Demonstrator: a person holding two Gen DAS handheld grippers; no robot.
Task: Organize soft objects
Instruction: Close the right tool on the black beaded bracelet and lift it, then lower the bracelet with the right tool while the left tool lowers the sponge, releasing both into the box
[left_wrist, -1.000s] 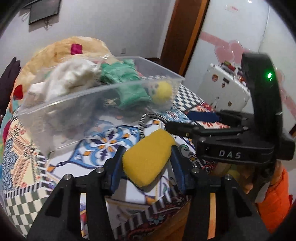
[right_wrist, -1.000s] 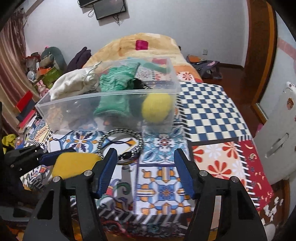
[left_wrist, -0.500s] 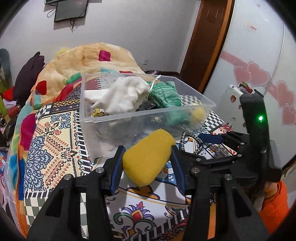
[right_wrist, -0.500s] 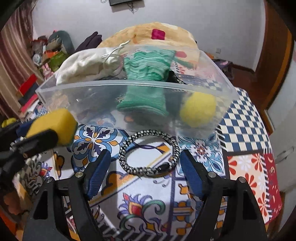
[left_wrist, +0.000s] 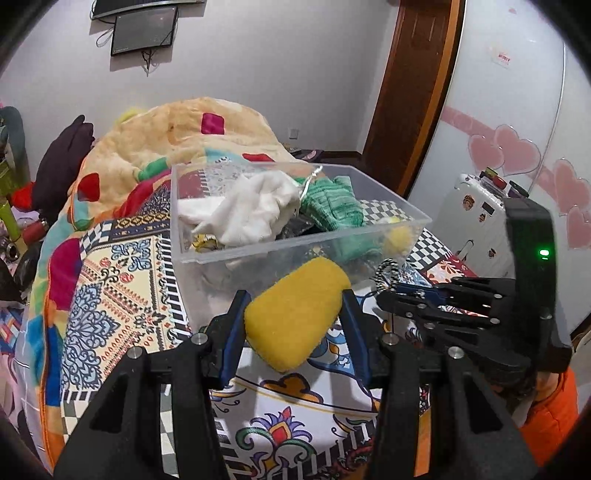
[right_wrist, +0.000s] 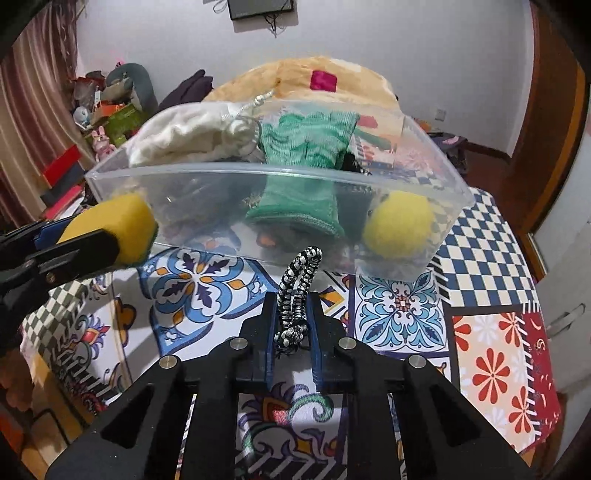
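My left gripper (left_wrist: 293, 314) is shut on a yellow sponge (left_wrist: 295, 312) and holds it up just in front of the clear plastic bin (left_wrist: 295, 242). The sponge also shows at the left in the right wrist view (right_wrist: 114, 229). My right gripper (right_wrist: 293, 332) is shut on a black-and-white braided loop (right_wrist: 299, 291), lifted off the bed close to the bin's near wall (right_wrist: 221, 206). The bin holds a white cloth (left_wrist: 255, 210), a green knit piece (left_wrist: 328, 203) and a yellow ball (right_wrist: 399, 223).
The bin stands on a patterned bedspread (right_wrist: 199, 288). A heaped orange blanket (left_wrist: 177, 136) lies behind it. A white suitcase (left_wrist: 476, 218) stands off the bed's right side, with a wooden door (left_wrist: 410, 88) beyond. Clutter is stacked at the far left (right_wrist: 110, 114).
My right gripper has closed on the braided loop and lifted it off the bedspread. My left gripper has risen with the sponge, nearer the bin's rim.
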